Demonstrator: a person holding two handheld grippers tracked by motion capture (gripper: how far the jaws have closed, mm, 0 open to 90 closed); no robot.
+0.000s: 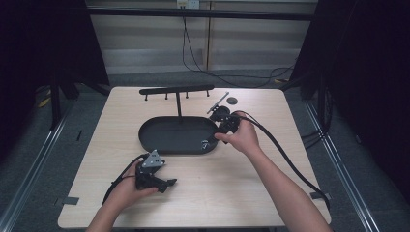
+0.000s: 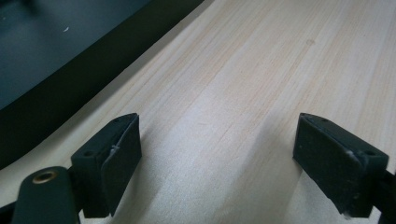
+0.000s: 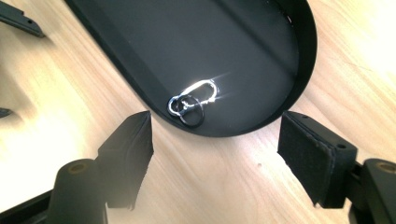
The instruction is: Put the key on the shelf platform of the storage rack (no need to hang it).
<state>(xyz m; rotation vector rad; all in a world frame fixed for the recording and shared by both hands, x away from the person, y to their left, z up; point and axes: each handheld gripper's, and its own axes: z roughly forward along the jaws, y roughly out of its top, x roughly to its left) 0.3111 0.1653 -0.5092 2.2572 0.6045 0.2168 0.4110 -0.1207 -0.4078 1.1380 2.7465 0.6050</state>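
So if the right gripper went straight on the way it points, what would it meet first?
Probably the tray at its near rim, which lies just past the open right gripper. A little farther on, the clip lies inside the tray. How high the jaws stand over the rim is unclear.

Open tabletop point(image 1: 232, 188) across the near half, passable between both forearms. Blocked mid-table by the black oval tray point(image 1: 159, 145) and its upright post with crossbar point(image 1: 177, 91). Small loose parts point(image 1: 232, 100) crowding the far right corner beside the tray.
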